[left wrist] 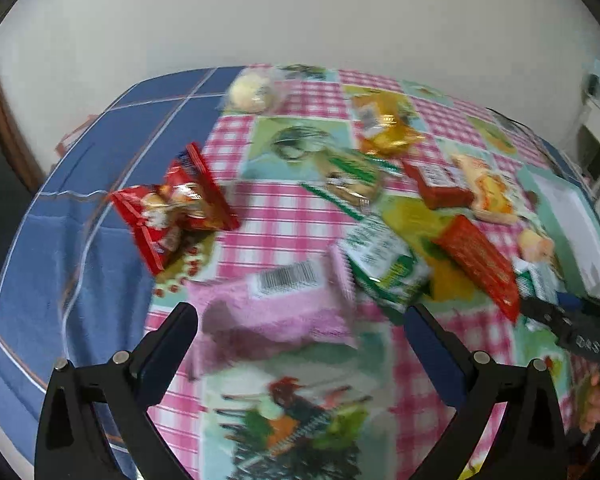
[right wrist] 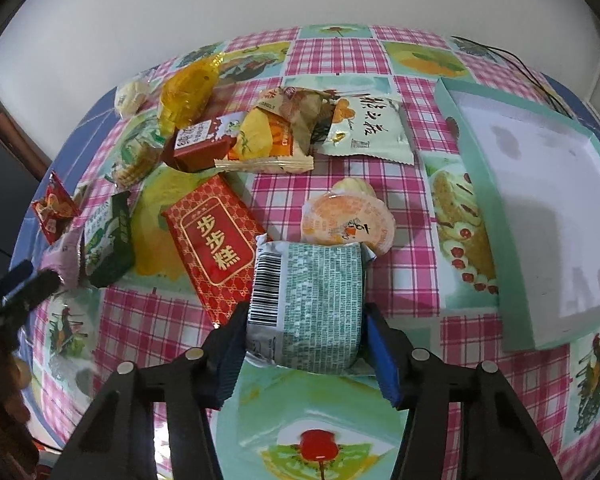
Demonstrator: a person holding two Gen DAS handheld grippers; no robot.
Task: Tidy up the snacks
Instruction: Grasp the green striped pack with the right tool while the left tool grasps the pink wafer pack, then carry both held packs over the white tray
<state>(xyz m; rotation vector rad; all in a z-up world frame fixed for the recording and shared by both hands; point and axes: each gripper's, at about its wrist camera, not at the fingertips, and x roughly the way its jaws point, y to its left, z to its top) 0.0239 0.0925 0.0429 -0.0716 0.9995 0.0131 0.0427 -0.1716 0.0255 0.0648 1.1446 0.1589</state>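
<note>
We see both views evenly lit by soft, diffuse light, with faint shadows inside the white box (right wrist: 540, 184). The left wrist view is smeared, probably by motion; the right is sharp. Fisheye bending darkens the corners.

We count about a dozen snack packets (right wrist: 216, 232) scattered on the surface (right wrist: 400, 272), one jelly cup (right wrist: 346, 220), and one open box (right wrist: 540, 200). We count two grippers (right wrist: 304, 344).

The red packet (right wrist: 216, 236) in the middle of the right wrist picture has big gold letters: 步步糕. The grey-green packet (right wrist: 312, 304) below it shows a barcode, words too small to read.
</note>
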